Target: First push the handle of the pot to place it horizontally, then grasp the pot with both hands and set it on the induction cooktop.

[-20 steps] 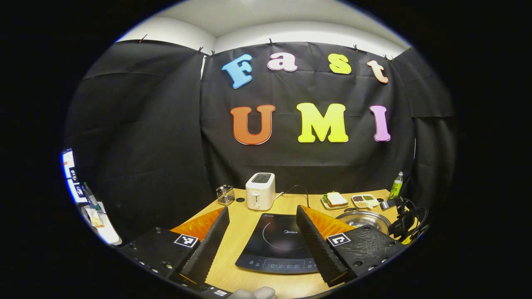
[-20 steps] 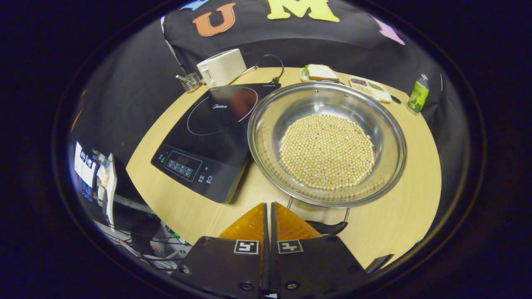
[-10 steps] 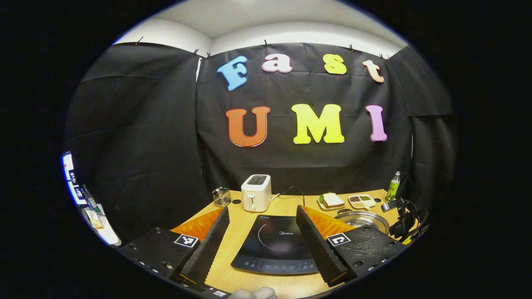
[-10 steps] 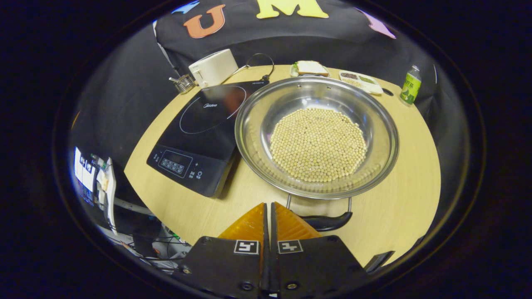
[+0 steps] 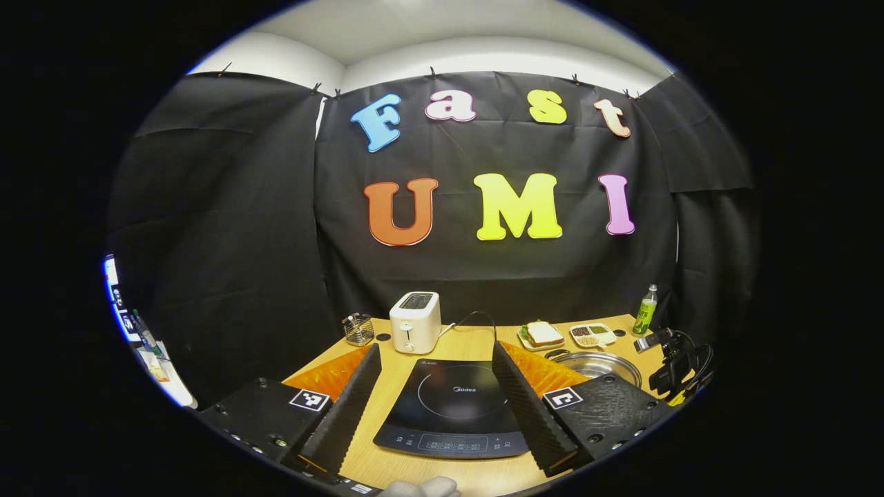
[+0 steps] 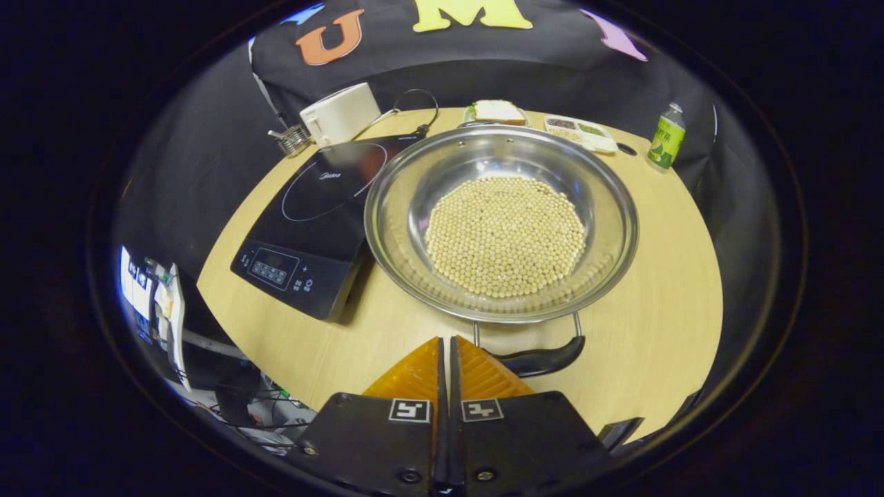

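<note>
A wide steel pot (image 6: 501,224) with a layer of pale beans stands on the wooden table, right of the black induction cooktop (image 6: 314,224). Its near black handle (image 6: 542,359) lies just beyond my right gripper (image 6: 445,339), which is shut with nothing between its fingers, tips beside the handle's left end. In the left gripper view my left gripper (image 5: 436,355) hangs open above the near edge of the cooktop (image 5: 456,407), holding nothing. The pot (image 5: 599,364) shows to its right, partly hidden behind the right finger.
At the back of the table stand a white toaster (image 5: 415,322) with its cord, a small wire holder (image 5: 358,329), a plate with a sandwich (image 5: 541,335), a divided snack tray (image 5: 592,334) and a green bottle (image 5: 646,310). Cables and gear (image 5: 680,366) hang at the table's right edge.
My left gripper has drawn back and to the left, so the cooktop and pot look smaller. My right gripper has shifted right along the pot's near side; the handle now shows more fully.
</note>
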`<state>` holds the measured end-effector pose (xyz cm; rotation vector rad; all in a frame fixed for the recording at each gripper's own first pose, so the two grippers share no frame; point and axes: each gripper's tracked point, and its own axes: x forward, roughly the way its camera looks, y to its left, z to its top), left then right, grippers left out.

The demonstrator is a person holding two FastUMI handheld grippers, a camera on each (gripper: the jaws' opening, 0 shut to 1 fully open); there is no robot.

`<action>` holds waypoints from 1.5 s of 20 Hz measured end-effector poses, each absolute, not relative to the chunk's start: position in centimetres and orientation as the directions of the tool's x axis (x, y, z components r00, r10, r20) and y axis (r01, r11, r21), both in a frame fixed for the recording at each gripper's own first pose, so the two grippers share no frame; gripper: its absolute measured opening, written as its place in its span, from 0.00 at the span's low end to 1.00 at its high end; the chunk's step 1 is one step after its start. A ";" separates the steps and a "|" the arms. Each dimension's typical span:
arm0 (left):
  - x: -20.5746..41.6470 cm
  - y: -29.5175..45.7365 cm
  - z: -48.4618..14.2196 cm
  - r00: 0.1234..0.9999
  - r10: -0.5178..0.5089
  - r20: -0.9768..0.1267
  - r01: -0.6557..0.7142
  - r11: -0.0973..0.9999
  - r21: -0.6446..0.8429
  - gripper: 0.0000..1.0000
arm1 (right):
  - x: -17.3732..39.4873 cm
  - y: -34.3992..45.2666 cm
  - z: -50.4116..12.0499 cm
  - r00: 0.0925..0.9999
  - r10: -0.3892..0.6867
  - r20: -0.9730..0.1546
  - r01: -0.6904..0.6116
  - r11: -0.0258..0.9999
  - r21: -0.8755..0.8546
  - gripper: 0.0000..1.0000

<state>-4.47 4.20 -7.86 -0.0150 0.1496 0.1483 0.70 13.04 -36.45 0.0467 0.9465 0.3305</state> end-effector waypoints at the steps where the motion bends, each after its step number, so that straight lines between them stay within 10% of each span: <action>1: -4.4 4.0 -7.7 0.979 0.142 -0.147 -0.144 0.990 -0.005 0.96 | 0.7 12.7 -36.5 0.541 0.292 -0.789 -0.250 0.951 0.181 0.04; 30: -1.2 0.7 -7.9 0.986 0.061 -0.153 -0.066 0.997 -0.031 0.96 | 4.0 2.1 -36.9 0.601 0.111 -0.791 -0.063 0.994 0.091 0.01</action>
